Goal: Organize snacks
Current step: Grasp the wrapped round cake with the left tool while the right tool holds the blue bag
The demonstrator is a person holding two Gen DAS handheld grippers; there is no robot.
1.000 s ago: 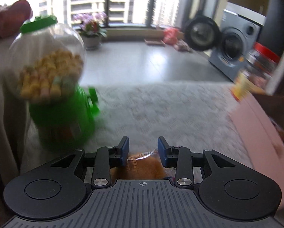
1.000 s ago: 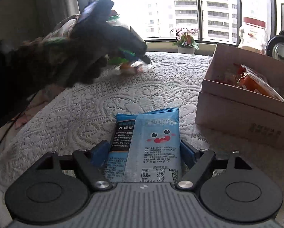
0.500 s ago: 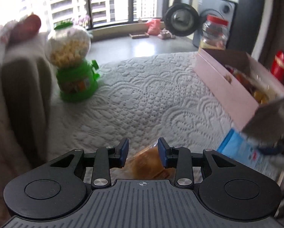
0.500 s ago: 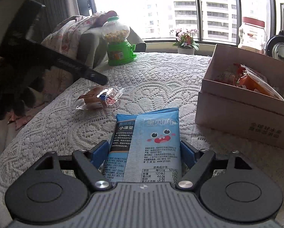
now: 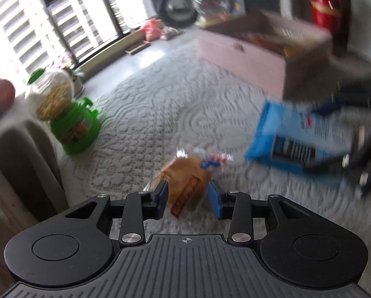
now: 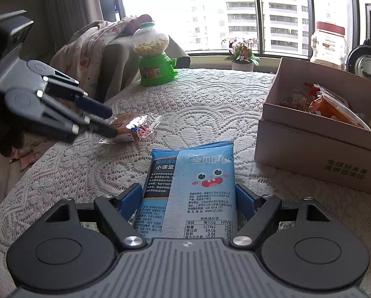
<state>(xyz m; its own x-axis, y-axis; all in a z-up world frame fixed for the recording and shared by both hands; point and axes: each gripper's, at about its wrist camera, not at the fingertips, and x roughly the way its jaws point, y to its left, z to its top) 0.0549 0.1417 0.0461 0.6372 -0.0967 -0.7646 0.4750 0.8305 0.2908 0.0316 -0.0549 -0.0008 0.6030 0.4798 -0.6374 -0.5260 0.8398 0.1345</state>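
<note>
Left tool (image 5: 187, 196) tilted down, jaws opening; right tool (image 6: 190, 200) wide, angled down.

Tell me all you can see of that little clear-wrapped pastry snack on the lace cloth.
The small snack is a golden-brown pastry sealed in crinkly clear plastic with a red-and-blue printed end and an orange label. It lies flat on the white lace tablecloth, left of the blue packet. The left gripper straddles its near end, jaws opening; the pads look just clear of it.
</note>
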